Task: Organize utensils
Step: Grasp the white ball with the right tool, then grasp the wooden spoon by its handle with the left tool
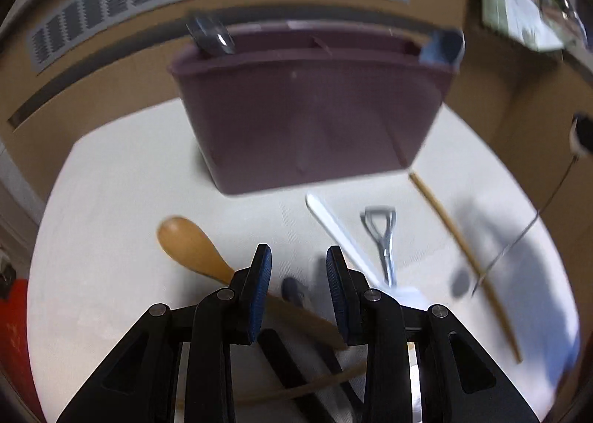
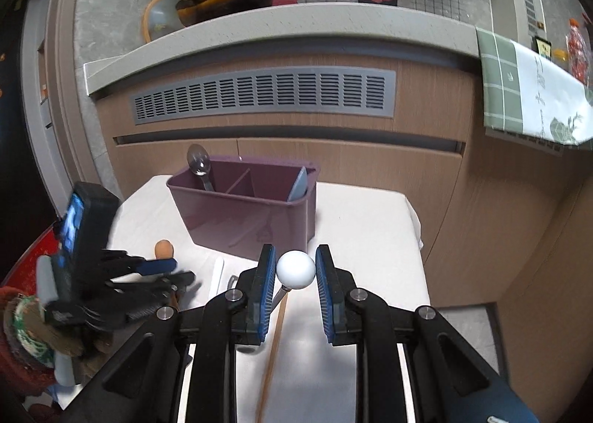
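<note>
Left wrist view: the left gripper (image 1: pixel 298 267) is being held with ribbed blue pads apart, nothing clamped, above a smooth wooden spoon (image 1: pixel 192 245) lying on the white table (image 1: pixel 111 200) before the plum plastic caddy (image 1: pixel 307 108).

Right wrist view: a white ball-ended utensil (image 2: pixel 295 269) is being pinched by the right gripper (image 2: pixel 295 271); a metal spoon (image 2: pixel 198 162) is seen standing in the caddy's left compartment.

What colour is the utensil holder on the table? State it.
Dusty purple, a muted mauve. The utensil holder shows best in the right wrist view, where it is sharp.
</note>
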Demonstrator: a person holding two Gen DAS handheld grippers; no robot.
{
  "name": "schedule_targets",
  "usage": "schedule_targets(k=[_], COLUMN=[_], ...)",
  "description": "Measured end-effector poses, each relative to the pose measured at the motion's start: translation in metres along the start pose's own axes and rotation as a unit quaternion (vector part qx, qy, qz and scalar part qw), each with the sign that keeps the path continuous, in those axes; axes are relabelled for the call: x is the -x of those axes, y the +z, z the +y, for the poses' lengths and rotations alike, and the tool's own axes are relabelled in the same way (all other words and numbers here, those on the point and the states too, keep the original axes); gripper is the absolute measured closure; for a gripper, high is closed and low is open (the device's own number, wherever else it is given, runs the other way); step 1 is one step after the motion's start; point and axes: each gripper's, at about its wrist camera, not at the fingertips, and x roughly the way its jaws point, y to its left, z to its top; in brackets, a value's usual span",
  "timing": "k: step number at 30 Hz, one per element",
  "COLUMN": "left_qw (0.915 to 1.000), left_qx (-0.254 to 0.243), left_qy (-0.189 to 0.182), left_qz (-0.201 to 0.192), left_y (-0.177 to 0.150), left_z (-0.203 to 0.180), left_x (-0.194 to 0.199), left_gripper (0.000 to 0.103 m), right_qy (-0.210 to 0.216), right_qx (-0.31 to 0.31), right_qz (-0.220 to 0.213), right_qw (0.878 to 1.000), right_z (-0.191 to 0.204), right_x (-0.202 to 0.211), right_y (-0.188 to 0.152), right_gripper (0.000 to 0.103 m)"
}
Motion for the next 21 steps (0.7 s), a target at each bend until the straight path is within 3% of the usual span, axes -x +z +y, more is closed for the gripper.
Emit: schedule_targets(k=[7, 11, 13, 15, 17, 21], left_qw=[0.9998, 0.9965, 0.9929, 0.9828, 0.9758, 0.9744], left_qx=[-0.008, 0.063, 0.109, 0.18, 0.217, 0.225], left_qy=[-0.001, -0.013, -0.006, 0.023, 0.012, -0.001], left_qz=[-0.02, -0.053, -0.048, -0.035, -0.023, 0.01], left_y=[-0.038, -0.043, -0.039, -0.038, -0.04, -0.036], left_z=[0.046, 0.089, 0.108, 0.132, 0.146, 0.148], left_x=[0.025, 0.042, 0.044, 0.043, 0.038, 0.019], left_gripper=[0.071, 0.071, 0.071, 0.071, 0.071, 0.069], right_qy=[-0.009, 0.003, 0.01, 0.012, 0.012, 0.008], right_qx=[0.0, -0.003, -0.003, -0.001, 0.006, 0.015], right_qz=[0.001, -0.006, -0.009, -0.011, -0.016, -0.019], right_qw=[1.0, 1.0, 1.0, 1.0, 1.0, 1.0], right_z=[-0.003, 0.002, 0.006, 0.01, 0.014, 0.018], right_x=[0.001, 0.001, 0.0, 0.001, 0.004, 0.007], right_y=[-0.002, 0.002, 0.003, 0.003, 0.002, 0.0], right_gripper=[0.083, 0.083, 0.083, 0.083, 0.083, 0.083])
